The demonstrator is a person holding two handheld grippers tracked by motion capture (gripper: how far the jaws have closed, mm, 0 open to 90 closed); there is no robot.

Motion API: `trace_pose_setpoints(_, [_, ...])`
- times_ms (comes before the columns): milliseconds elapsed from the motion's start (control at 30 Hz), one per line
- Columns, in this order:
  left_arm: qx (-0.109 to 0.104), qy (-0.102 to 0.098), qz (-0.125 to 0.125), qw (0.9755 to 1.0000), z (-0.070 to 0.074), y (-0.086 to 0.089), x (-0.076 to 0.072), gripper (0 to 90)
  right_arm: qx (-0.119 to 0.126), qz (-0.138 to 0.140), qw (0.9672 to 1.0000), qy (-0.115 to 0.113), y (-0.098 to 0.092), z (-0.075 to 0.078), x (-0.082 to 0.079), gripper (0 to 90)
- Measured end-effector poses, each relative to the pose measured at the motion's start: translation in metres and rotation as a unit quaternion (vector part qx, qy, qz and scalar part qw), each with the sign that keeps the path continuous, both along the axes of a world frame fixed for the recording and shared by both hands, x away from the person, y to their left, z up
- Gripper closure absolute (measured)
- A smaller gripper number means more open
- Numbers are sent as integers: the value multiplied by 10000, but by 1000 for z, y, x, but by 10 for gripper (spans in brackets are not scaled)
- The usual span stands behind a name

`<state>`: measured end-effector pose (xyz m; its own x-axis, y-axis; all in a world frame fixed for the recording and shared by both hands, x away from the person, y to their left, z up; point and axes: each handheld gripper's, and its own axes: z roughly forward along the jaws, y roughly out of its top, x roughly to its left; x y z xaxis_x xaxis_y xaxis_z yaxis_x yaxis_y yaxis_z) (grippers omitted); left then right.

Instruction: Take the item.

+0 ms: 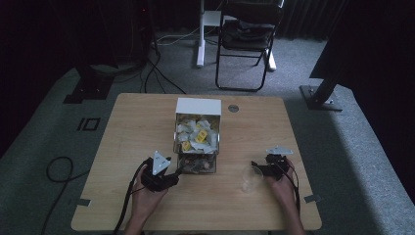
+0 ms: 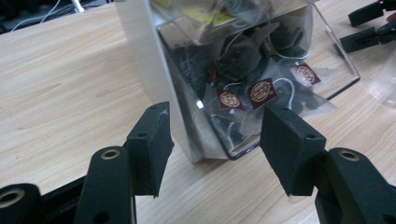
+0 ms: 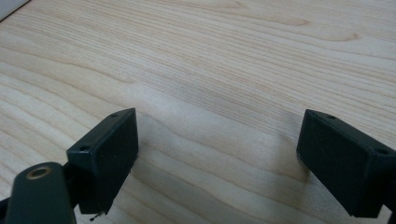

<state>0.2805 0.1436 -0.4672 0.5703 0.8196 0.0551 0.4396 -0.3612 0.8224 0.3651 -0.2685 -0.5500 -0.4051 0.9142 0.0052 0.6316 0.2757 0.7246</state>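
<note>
Item: tea-bag dispenser box (image 1: 197, 134), white-backed with clear walls, standing mid-table (image 1: 147, 117); upper bin holds pale sachets with yellow tags, lower clear bin (image 2: 261, 70) holds dark pyramid bags with red tags (image 2: 261, 92). Item: clear plastic cup (image 1: 251, 178), lying near the front edge, just beside the right claw (image 1: 258, 168). Left claw (image 2: 215, 144): released, jaws spread wide, poised at the lower bin's front corner, not yet touching a bag. Right claw: released, jaws apart over bare wood in its own view, holding nothing. Status, as judged: work at its opening stage; no bag drawn, cup apparently empty. Remaining: grip one dark bag, lift it clear, carry it to the cup.
</note>
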Motion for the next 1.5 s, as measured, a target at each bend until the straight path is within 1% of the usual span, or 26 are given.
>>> trace_pose_setpoints(33, [24,-5,-27,10000,0,-1,0,444,1,0,10000,-1,0,0,0,123])
trace_pose_setpoints(167, [-3,-37,-127,9999,3,-7,-1,457,1,0,10000,-1,0,0,0,123])
trace_pose_setpoints(200, [2,-51,-210,9998,4,-10,-3,464,1,0,10000,0,0,0,0,123])
trace_pose_setpoints(233, [-4,-60,-240,9997,4,-12,-3,471,1,0,10000,0,0,0,0,123])
trace_pose_setpoints(433, [11,-52,-394,9992,4,-21,-6,483,1,0,10000,-1,0,0,0,123])
trace_pose_setpoints(500, [6,-32,-481,9988,3,-26,-7,486,1,0,10000,-1,0,0,0,123])
trace_pose_setpoints(700, [44,1,-671,9977,0,-34,-13,494,1,0,10000,-1,0,0,0,123])
trace_pose_setpoints(967, [60,60,-778,9969,-5,-39,-19,511,1,0,10000,-1,0,0,0,123])
trace_pose_setpoints(1100, [101,87,-822,9965,-7,-41,-20,517,1,0,10000,-1,0,0,0,123])
trace_pose_setpoints(1133, [127,82,-832,9964,-7,-41,-19,517,1,0,10000,-1,0,0,0,123])
trace_pose_setpoints(1267, [116,101,-842,9963,-11,-45,-14,514,1,0,10000,0,0,0,0,123])
trace_pose_setpoints(1300, [148,98,-852,9962,-11,-45,-13,514,0,0,10000,-1,0,0,0,123])
trace_pose_setpoints(1500, [157,110,-881,9959,-14,-51,-6,500,1,0,10000,-1,0,0,0,123])
